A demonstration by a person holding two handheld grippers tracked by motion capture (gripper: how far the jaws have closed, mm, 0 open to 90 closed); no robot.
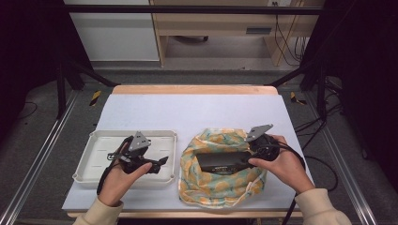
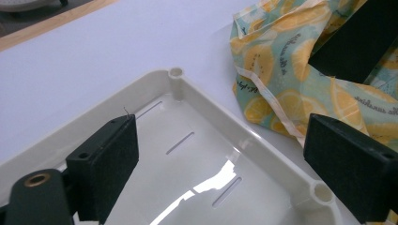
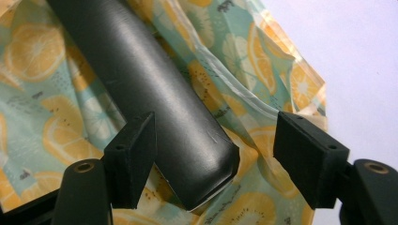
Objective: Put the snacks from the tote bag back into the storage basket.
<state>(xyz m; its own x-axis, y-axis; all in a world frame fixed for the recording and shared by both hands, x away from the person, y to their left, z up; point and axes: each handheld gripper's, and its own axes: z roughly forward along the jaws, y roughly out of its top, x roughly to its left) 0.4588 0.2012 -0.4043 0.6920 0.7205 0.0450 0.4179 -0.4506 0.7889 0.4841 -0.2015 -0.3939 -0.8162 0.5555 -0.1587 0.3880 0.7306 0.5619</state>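
A long black box [image 1: 220, 161] lies on a cloth bag with an orange-slice print [image 1: 220, 187] at the table's front right. My right gripper [image 1: 251, 157] is at the box's right end. In the right gripper view the box [image 3: 155, 93] reaches between the jaws of my right gripper [image 3: 213, 126], which stands open: the left jaw is close against the box, and a gap remains at the right jaw. The bag [image 3: 51, 117] lies under it. My left gripper [image 1: 159, 164] hangs open and empty over a white tray [image 1: 94, 136], near its right side.
In the left gripper view my left gripper [image 2: 223, 131] looks across the tray's far corner [image 2: 220, 110] toward the bag [image 2: 277, 61] and the box [image 2: 356, 42]. A white mat [image 1: 197, 110] covers the wooden table. Dark frame posts and cables stand beyond the table's sides.
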